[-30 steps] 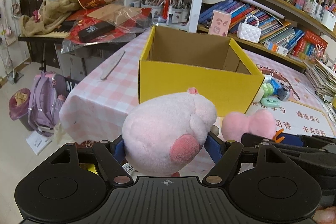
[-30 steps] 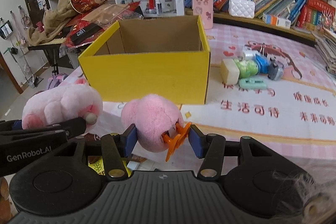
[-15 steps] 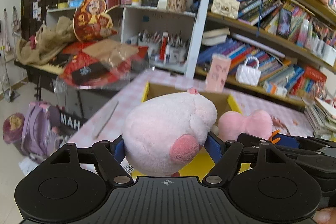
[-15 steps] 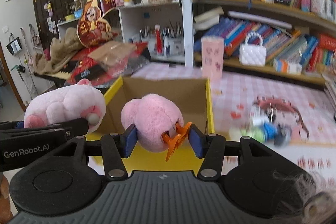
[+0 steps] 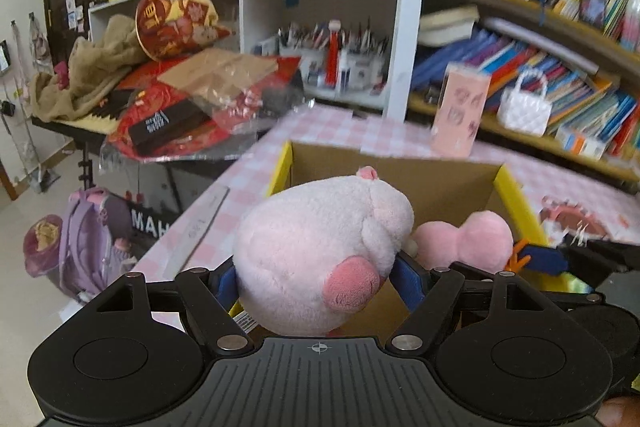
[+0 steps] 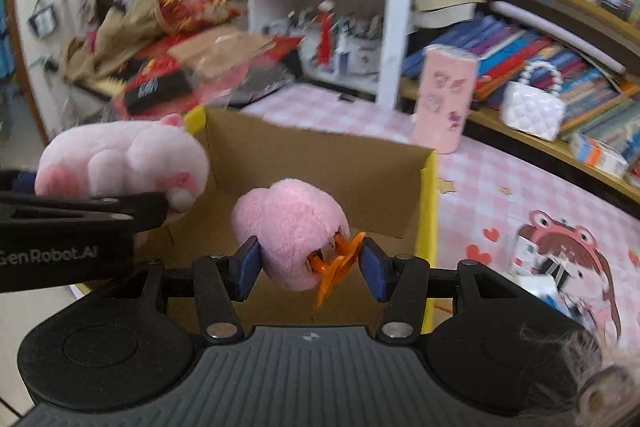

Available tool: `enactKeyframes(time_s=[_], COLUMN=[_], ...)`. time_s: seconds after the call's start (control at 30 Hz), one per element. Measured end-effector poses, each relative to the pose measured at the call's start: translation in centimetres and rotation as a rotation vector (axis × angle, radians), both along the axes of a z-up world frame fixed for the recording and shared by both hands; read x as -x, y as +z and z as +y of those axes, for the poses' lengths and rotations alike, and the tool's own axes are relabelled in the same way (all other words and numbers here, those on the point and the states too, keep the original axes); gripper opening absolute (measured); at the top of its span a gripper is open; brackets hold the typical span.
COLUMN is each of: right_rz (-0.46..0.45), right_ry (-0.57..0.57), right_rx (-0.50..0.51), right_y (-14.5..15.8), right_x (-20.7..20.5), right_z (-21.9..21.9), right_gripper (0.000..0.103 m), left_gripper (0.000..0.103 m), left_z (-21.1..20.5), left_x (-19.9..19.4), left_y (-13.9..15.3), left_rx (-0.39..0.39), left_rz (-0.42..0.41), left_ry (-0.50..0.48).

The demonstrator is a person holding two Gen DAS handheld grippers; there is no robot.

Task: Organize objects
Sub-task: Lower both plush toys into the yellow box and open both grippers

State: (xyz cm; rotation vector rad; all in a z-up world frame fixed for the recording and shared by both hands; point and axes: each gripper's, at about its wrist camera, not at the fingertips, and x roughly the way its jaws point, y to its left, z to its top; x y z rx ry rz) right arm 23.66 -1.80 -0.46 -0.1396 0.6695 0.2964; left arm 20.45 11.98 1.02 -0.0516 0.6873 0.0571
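- The left hand-held gripper (image 5: 316,277) has its blue pads pressed into both sides of a pale pink round plush pig toy (image 5: 320,255), holding it up over the near left part of the box opening.
- The right hand-held gripper (image 6: 308,265) is closed on a deeper pink fluffy plush toy with orange plastic feet (image 6: 290,239); the orange feet stick out near the right pad.
- In the right wrist view the pale pink pig (image 6: 120,163) sits to the left of the deeper pink toy, a little farther off, clamped by the left hand-held gripper (image 6: 100,207) seen side-on.
- In the left wrist view the deeper pink toy (image 5: 464,239) is just to the right of the pig, close beside it; whether they touch is unclear.
- Below both toys stands an open yellow cardboard box with a brown inside (image 6: 316,171), resting on the bench with the pink-and-white checked cloth (image 6: 500,183).
- Beyond the box, at its far right, a tall pink printed carton (image 6: 446,103) stands upright on the bench.
- A white quilted handbag with a bead handle (image 6: 532,103) sits on the low bookshelf at the far right, in front of rows of books.
- A flat grey ruler (image 5: 200,227) lies on the bench to the left of the box.
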Motion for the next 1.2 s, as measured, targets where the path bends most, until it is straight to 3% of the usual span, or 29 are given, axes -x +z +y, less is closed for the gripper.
enactKeyframes(time_s=[0.17,0.6,0.67,0.7,0.9,1.2], right_rz=[0.066,0.054,0.056,0.058,0.024,-0.068], right_ry=[0.070,0.163,0.140,0.124,0.067,-0.022], right_rx=[0.045,0.109,0.079,0.052,-0.028,-0.125], right_y=[-1.8,-2.2,-2.0,-1.9,0.1,3.8], right_x=[-2.1,-4.1,-4.1,-4.1,-3.0,2.3], right_z=[0.1,0.1,-0.2,-0.4,-1.3,-3.3], right_gripper=[0.050,0.054,0.067,0.069,0.069,0.069], left_gripper=[0.077,0.082,0.083,0.083,0.085,0.088], left_z=[-0.6,-1.7,-1.5,-1.5,-1.1,0.2], left_x=[-1.4,-3.5,-3.3,-3.0,-0.9,4.1], left_y=[-1.4,-2.3,-1.8,-1.4,1.4,4.0], left_rx=[-0.017,-0.037,-0.023,-0.015,-0.007,0.030], left_rz=[0.047,0.074,0.057,0.038,-0.059,-0.162], left_ry=[0.011,0.027,0.027,0.018,0.004,0.035])
